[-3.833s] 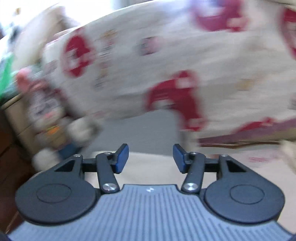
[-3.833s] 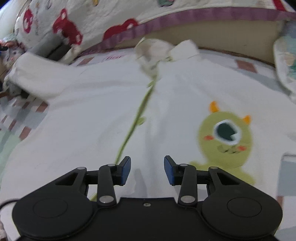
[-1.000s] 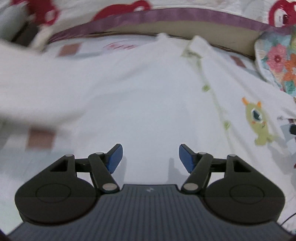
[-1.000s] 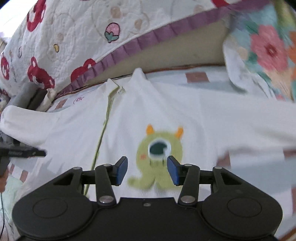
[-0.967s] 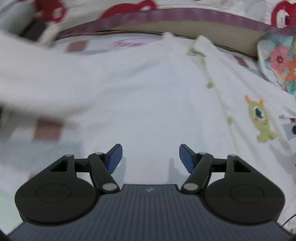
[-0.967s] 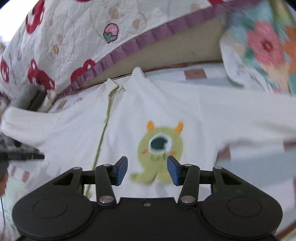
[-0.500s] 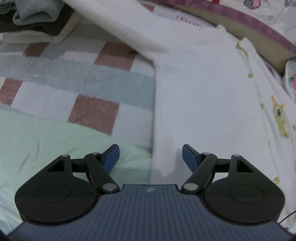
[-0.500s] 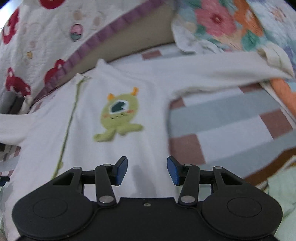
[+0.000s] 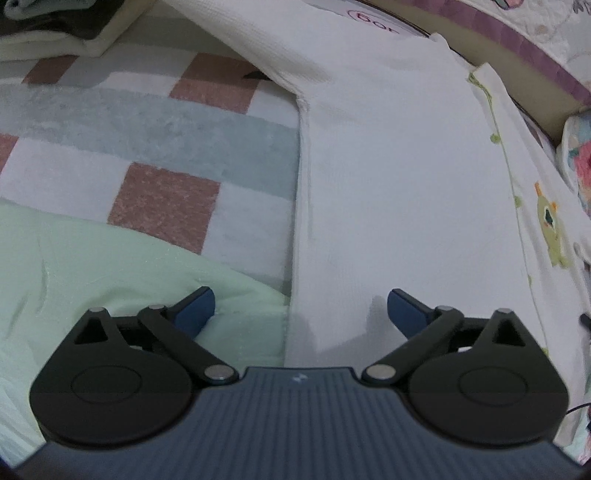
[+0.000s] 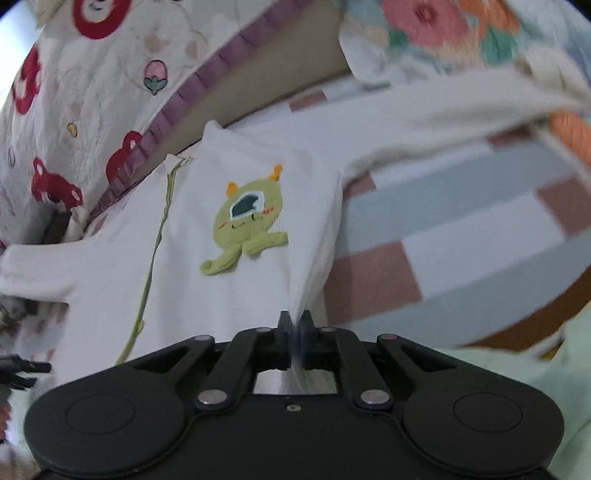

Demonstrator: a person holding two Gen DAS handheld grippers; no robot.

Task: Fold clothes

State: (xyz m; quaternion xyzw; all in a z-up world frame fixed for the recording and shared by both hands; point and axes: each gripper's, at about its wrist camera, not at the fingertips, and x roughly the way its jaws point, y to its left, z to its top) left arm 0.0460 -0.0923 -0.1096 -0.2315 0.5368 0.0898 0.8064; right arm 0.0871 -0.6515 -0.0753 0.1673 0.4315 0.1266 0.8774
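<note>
A white long-sleeved cardigan point(image 9: 399, 177) with green trim and a green monster patch point(image 10: 247, 221) lies spread flat on a checked blanket. My left gripper point(image 9: 300, 306) is open wide, and the cardigan's bottom left corner lies between its jaws. My right gripper point(image 10: 294, 325) is shut on the cardigan's bottom right hem, and the cloth is pulled taut up from it. The right sleeve point(image 10: 461, 114) stretches out to the right. The left sleeve point(image 9: 258, 40) runs up to the left.
The checked pink, grey and white blanket point(image 9: 155, 147) lies under the cardigan, with pale green bedding point(image 9: 92, 266) at its near edge. A quilt with red prints and a purple border point(image 10: 110, 92) lies behind. A floral cushion point(image 10: 461, 33) is at the far right. Folded clothes point(image 9: 55, 26) sit far left.
My right gripper has shut on the cardigan's bottom right hem. My left gripper has opened wider and moved closer to the bottom left corner.
</note>
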